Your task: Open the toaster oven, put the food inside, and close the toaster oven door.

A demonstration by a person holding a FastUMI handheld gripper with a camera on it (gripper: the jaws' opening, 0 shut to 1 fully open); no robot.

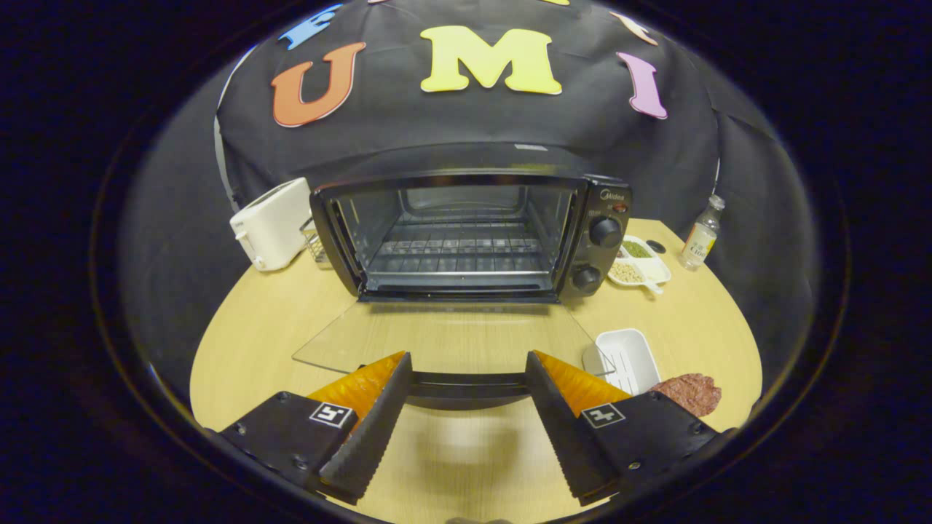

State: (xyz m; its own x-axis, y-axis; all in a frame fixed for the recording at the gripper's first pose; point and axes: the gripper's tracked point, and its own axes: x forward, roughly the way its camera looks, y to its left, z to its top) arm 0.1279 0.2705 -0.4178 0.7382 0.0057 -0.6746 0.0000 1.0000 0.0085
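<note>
Toaster oven [466, 233] sits straight ahead of my hand-held gripper [466, 378], its glass door [444, 338] folded down flat over the table [247, 349], the door's handle [466, 387] lying between my fingers, which are spread wide with nothing pressed. I see the food [690, 393], a dark reddish patty, just beyond my right finger, beside a white tray [632, 358].

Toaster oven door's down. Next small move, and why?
Probably back the gripper off the door handle and swing right toward the meat patty beside the white tray. The glass door lies fully open, the rack is bare, and the open fingers straddle the handle without pressing it.
</note>
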